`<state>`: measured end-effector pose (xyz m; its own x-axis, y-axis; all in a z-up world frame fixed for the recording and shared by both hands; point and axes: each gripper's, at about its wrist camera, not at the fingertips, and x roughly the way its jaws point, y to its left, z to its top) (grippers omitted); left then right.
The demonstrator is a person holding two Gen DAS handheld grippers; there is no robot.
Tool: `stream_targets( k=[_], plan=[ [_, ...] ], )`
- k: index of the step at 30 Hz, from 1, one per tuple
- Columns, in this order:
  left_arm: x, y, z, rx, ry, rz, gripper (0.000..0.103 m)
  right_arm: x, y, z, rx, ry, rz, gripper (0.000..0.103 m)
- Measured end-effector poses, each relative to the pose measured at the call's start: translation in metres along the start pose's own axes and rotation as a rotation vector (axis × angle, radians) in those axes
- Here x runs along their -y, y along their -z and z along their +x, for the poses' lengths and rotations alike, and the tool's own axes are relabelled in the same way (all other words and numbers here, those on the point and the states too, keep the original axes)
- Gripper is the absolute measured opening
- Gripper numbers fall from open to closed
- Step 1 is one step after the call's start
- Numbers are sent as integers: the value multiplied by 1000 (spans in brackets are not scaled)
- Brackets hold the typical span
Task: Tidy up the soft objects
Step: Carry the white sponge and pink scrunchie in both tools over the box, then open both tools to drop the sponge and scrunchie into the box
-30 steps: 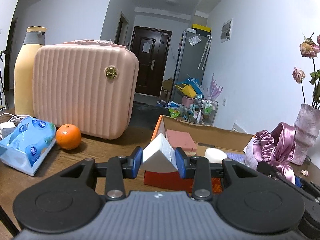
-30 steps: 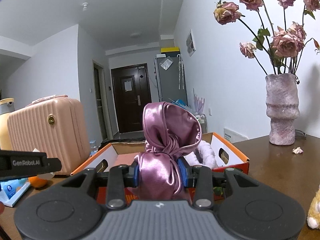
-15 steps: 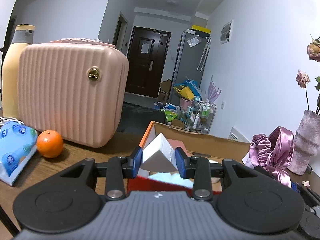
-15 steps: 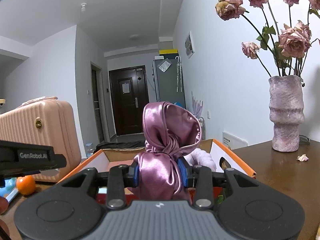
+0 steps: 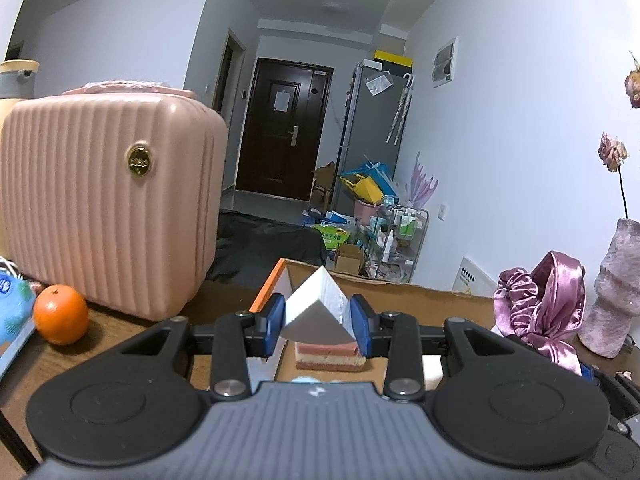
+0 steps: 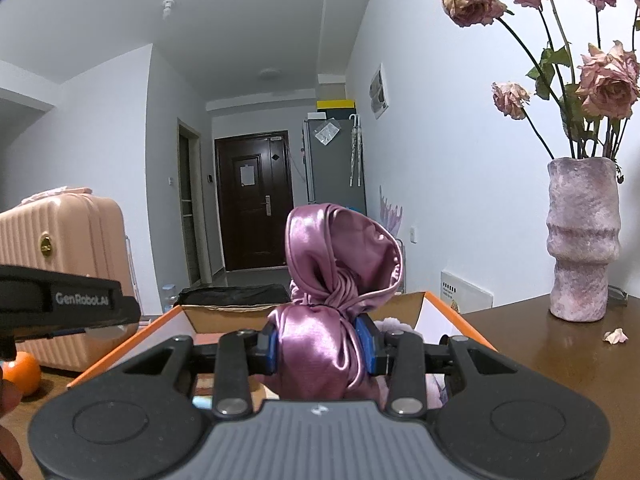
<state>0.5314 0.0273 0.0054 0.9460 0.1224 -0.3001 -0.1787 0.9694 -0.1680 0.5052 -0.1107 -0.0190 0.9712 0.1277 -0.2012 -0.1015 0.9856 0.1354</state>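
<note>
Over the orange-rimmed cardboard box (image 5: 267,294), the left gripper (image 5: 319,320) clamps a white foam wedge (image 5: 316,312) above a pink sponge (image 5: 330,354). Beside it, the right gripper (image 6: 322,347) squeezes a mauve satin scrunchie (image 6: 332,300) over the same box.

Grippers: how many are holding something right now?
2. Left gripper is shut on a white foam block; right gripper is shut on a purple satin bundle, both at the cardboard box.

Right gripper (image 6: 324,350) clamped on purple satin bundle (image 6: 332,288) above open orange cardboard box (image 6: 448,316).
</note>
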Motion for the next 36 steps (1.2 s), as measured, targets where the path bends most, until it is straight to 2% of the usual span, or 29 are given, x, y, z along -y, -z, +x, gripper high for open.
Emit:
stream_targets(
  k=[8,17,20,22,25,27,28,30,34,36],
  plan=[
    [7,-5,23,-4,-4,8,37,0,0,20,-8,27,-22,37],
    [5,0,44,-52,-29,22,37,6,2,34,-74,36,-17,38],
    [5,1,44,-50,-37,29,40,5,3,36,-88,33,-29,41],
    [4,1,44,-45,-47,25,46,6,3,36,-91,32,-26,43],
    [1,1,43,-40,-55,14,59,8,3,36,-91,32,-15,52],
    [0,1,41,-28,-63,8,78,10,3,35,-89,28,-6,65],
    [0,0,40,-18,-75,6,82,10,3,34,-84,28,-4,68],
    [0,0,36,9,-93,6,101,10,3,33,-73,36,-5,83],
    [-2,0,28,43,-107,-6,103,13,2,30,-55,37,14,89],
    [-4,-1,28,42,-109,-19,103,14,2,30,-56,40,21,97]
  ],
)
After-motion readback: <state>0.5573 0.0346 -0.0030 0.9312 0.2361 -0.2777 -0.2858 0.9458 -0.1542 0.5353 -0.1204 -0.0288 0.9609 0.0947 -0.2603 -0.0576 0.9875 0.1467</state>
